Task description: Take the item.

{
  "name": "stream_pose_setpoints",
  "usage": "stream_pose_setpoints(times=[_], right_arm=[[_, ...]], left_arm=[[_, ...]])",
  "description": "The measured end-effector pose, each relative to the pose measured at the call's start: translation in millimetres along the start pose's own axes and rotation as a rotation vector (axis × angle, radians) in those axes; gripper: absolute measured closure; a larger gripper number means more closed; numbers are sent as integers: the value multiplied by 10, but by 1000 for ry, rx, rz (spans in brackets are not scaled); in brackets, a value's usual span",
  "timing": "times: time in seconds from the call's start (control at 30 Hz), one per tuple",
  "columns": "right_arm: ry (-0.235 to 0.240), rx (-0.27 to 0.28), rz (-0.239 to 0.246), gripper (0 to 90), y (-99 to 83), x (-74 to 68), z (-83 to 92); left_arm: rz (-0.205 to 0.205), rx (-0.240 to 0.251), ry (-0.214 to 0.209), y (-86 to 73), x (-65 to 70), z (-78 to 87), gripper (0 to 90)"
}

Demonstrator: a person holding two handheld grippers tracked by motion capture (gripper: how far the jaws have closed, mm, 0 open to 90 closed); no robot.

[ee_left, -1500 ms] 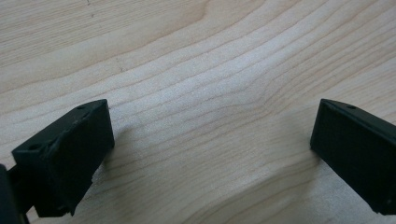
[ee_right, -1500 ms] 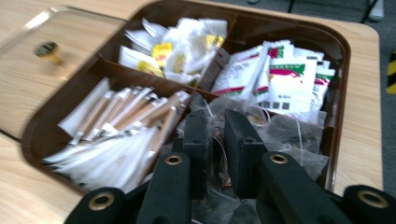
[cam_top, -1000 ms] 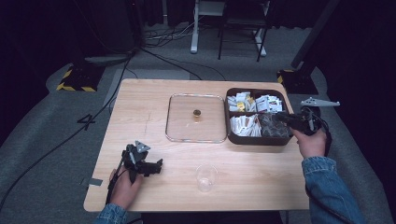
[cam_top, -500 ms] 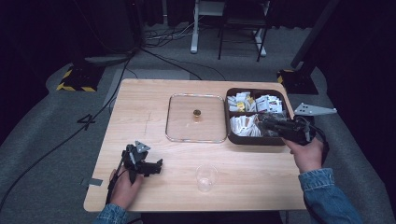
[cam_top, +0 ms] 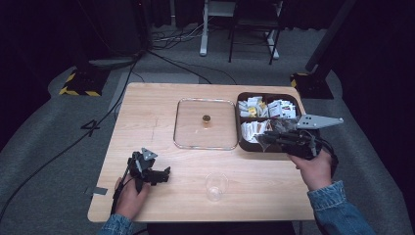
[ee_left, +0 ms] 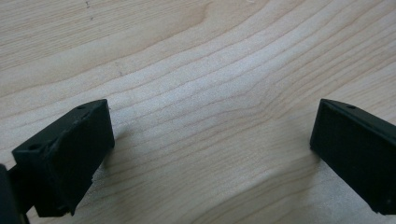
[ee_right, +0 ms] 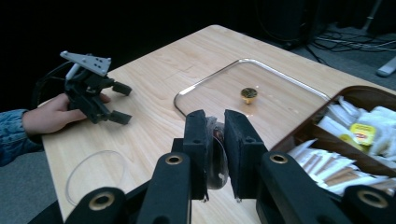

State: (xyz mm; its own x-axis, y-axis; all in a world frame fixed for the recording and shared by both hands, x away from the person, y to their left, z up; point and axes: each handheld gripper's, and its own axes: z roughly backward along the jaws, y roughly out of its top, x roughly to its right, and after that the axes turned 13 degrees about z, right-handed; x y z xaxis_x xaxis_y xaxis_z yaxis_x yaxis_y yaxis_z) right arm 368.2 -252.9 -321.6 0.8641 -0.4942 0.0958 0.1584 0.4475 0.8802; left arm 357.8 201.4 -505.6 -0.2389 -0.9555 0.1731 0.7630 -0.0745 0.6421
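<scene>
Right claw (ee_right: 215,154) pinches clear packet (ee_right: 216,156) edge-on, flat faces against jaws.

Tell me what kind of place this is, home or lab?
Probably a lab or recording studio: dark curtained surroundings, loose cables on the grey floor, yellow-black hazard-striped stand base, and a lone pale wooden table staged with a brown compartment box of sachets.

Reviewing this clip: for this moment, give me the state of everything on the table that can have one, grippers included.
Left gripper: open, empty, resting on the table.
Right gripper: shut on a small clear packet.
Glass lid: off the box, lying flat, knob up.
Wooden box: uncovered, stocked with sachets.
Clear cup: upright, looks empty.
</scene>
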Motion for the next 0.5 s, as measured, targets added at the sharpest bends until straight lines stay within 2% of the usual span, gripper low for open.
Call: stream_pose_setpoints(times=[0.17, 0.2, 0.5], right_arm=[[34, 4, 14, 798, 43, -79, -78], [56, 2, 26, 798, 72, -130, -128], [123, -8, 72, 797, 153, -335, -314]], left_arm=[[-3, -2, 2, -11, -6, 13, 0], [6, 0, 2, -25, 0, 21, 0], [1, -3, 5, -37, -1, 35, 0]])
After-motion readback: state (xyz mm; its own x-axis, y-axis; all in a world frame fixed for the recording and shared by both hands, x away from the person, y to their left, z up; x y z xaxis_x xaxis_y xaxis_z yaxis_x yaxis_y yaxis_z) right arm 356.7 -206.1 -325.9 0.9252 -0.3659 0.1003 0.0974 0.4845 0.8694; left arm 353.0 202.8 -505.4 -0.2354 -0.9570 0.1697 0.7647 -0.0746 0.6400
